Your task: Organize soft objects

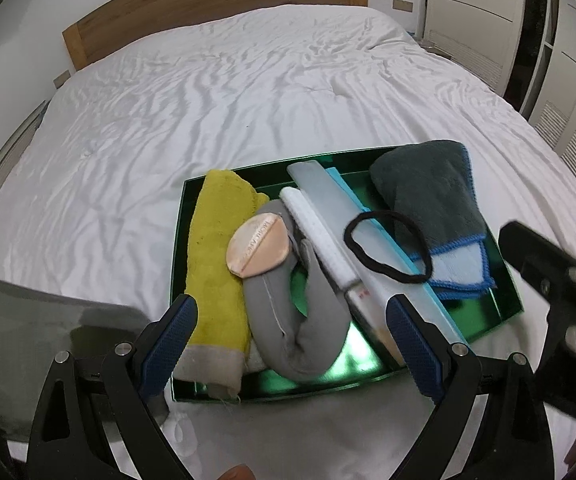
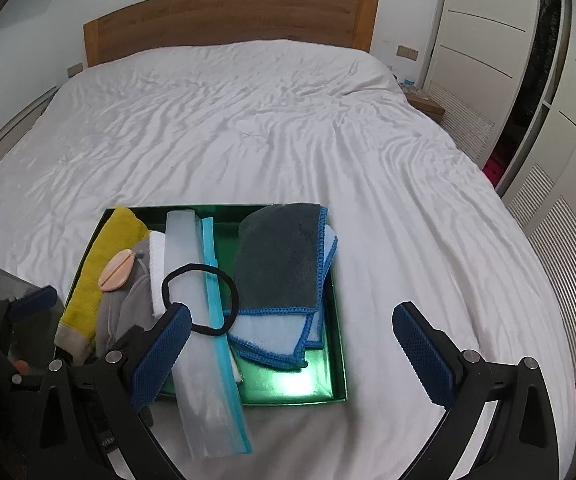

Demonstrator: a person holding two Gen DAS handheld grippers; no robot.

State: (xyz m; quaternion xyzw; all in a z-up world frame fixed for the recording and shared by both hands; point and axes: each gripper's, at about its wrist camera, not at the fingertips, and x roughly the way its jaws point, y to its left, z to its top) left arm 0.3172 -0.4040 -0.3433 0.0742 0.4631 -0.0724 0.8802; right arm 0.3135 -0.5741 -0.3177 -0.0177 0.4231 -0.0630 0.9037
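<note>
- On the white bed (image 2: 288,128), a green tray (image 2: 338,360) is filled with a yellow towel (image 1: 211,264), grey slipper (image 1: 288,320), black hair band (image 2: 197,300) and grey-blue cloth (image 2: 279,272).
- The left gripper (image 1: 292,344) is held spread wide, empty, over the tray's near edge.
- The right gripper (image 2: 292,356) is likewise released, nothing clasped.

The left black two-finger gripper with blue textured pads (image 1: 292,336) hangs with its fingers spread wide, gripping nothing. The right black gripper with matching blue pads (image 2: 292,352) is likewise splayed and empty, just beside it.
</note>
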